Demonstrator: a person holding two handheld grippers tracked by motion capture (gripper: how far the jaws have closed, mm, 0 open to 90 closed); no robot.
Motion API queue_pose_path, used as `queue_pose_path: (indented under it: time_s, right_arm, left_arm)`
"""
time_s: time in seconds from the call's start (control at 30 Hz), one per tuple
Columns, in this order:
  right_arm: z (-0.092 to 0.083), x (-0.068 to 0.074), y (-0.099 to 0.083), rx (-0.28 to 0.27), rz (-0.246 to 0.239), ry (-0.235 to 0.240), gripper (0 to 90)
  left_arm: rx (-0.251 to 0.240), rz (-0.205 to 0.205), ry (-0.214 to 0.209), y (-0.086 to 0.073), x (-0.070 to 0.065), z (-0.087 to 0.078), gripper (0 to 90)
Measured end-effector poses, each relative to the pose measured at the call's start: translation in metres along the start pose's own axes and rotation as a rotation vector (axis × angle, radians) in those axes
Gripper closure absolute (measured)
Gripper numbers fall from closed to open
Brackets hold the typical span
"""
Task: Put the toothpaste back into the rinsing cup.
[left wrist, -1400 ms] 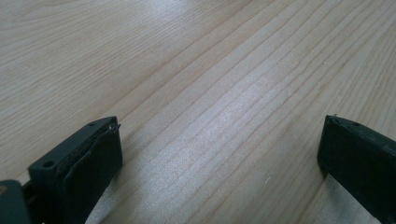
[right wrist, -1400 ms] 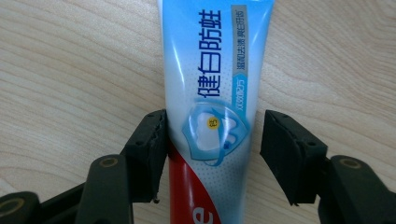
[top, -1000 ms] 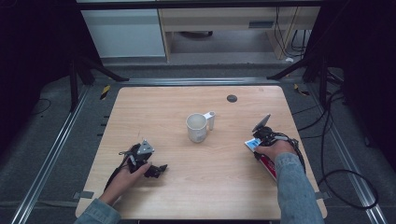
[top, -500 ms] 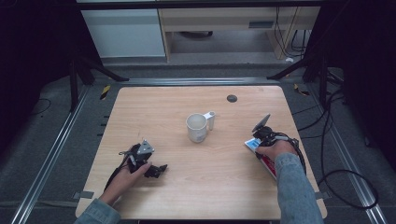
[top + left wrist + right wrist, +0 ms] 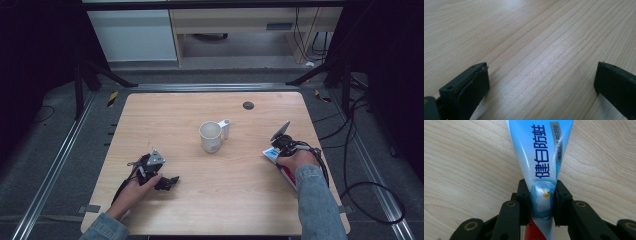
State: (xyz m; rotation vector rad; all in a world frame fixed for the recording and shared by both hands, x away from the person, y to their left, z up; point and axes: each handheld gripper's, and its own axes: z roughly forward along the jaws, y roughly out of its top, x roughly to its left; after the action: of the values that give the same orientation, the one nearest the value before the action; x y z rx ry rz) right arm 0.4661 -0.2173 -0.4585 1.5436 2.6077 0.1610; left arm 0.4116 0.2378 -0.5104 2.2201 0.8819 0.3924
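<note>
As the light wooden counter (image 5: 165, 115) is the largest item, we list it first: a bare surface with a small dark disc (image 5: 248, 105) near its far edge. Next, near the middle, a white mug (image 5: 210, 136) stands upright with a small white upright piece touching its right side; what that piece is we cannot tell. Next, the left claw (image 5: 170, 182), resting low at the near left; in the left gripper view its jaws stand wide apart over bare wood (image 5: 536, 50), holding nothing. Next, the right claw (image 5: 541, 202), at the right edge of the counter, its jaws closed tight on a blue-and-white toothpaste tube (image 5: 541, 152) that lies flat, printed end pointing away. We judge the step in hand to be the grasp of the tube, just secured and not yet lifted. The next move likely calls for a clean lift and a carry toward the mug, keeping the soft tube from slipping or folding.
</note>
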Motion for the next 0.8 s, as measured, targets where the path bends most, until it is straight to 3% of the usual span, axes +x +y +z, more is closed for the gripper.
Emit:
queue_pose_path:
  time_s: [0.27, 0.57, 0.8]
  right_arm:
    - [-0.014, -0.004, -0.003, -0.026, 0.005, 0.014, 72.9]
    - [-0.048, -0.009, -0.003, -0.053, 0.008, -0.014, 73.1]
    - [-0.059, -0.013, -0.008, -0.072, 0.021, -0.020, 73.0]
  left_arm:
    - [0.000, 0.000, 0.000, 0.000, 0.000, 0.000, 0.0]
    - [0.000, 0.003, 0.001, 0.000, 0.000, 0.000, 0.0]
    - [0.000, 0.003, 0.001, 0.000, 0.000, 0.000, 0.0]
